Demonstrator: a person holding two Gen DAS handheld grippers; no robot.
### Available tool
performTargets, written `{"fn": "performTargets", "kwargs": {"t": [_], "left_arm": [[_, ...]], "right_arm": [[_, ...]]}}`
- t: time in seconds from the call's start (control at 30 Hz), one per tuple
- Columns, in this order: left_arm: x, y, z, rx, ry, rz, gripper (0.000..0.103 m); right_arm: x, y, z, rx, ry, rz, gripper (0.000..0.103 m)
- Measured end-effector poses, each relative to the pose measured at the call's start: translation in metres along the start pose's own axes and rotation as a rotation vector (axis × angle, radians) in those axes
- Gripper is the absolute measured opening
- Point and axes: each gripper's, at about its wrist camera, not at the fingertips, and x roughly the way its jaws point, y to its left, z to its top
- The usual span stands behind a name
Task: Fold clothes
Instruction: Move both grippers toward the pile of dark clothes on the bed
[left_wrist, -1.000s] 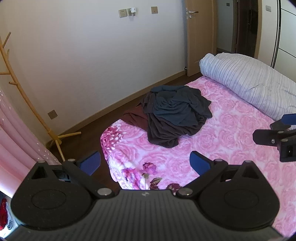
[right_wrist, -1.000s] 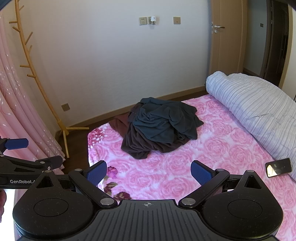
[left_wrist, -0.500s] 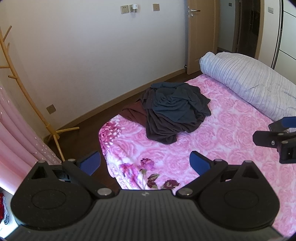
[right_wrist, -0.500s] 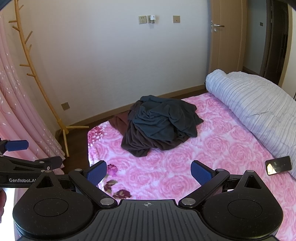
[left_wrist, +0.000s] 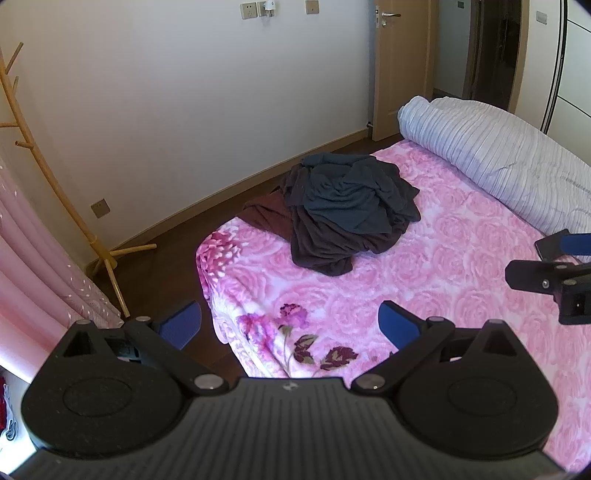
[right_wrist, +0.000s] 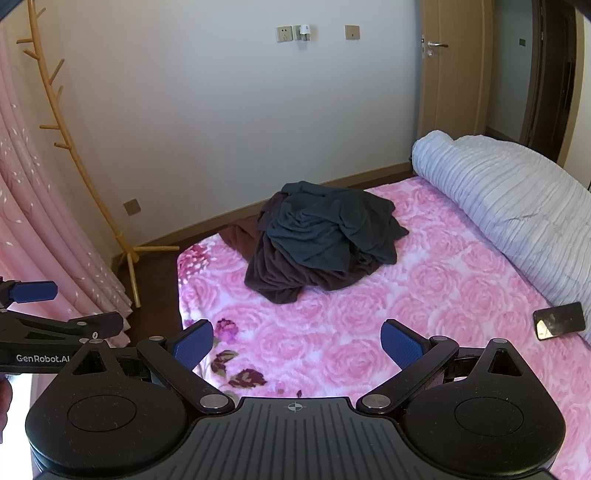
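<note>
Pink rose-print bed cover (left_wrist: 424, 266) fills both views, and the heap of dark clothes (right_wrist: 325, 240) near its far corner is now seen slightly closer than a second ago, so an approach is judged under way with no folding begun. Left gripper (left_wrist: 290, 319) and right gripper (right_wrist: 297, 338) are held over the near edge, jaws spread, nothing pinched, well apart from the heap.

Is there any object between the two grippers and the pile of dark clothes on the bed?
Nothing visible. Only bare pink bedspread lies between both open grippers, left and right, and the clothes pile. The phone lies off to the right.
</note>
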Motion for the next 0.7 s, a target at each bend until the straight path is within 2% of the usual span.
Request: {"fn": "performTargets", "kwargs": {"t": [0.47, 0.7], "left_arm": [[-0.011, 0.006, -0.031, -0.019, 0.066, 0.028, 0.101], [0.032, 0.037, -0.005, 0.022, 0.064, -0.045, 0.101]], "right_arm": [[-0.001, -0.004, -0.023, 0.020, 0.040, 0.016, 0.099], [0.025, 0.008, -0.007, 0.053, 0.041, -0.054, 0.099]]}}
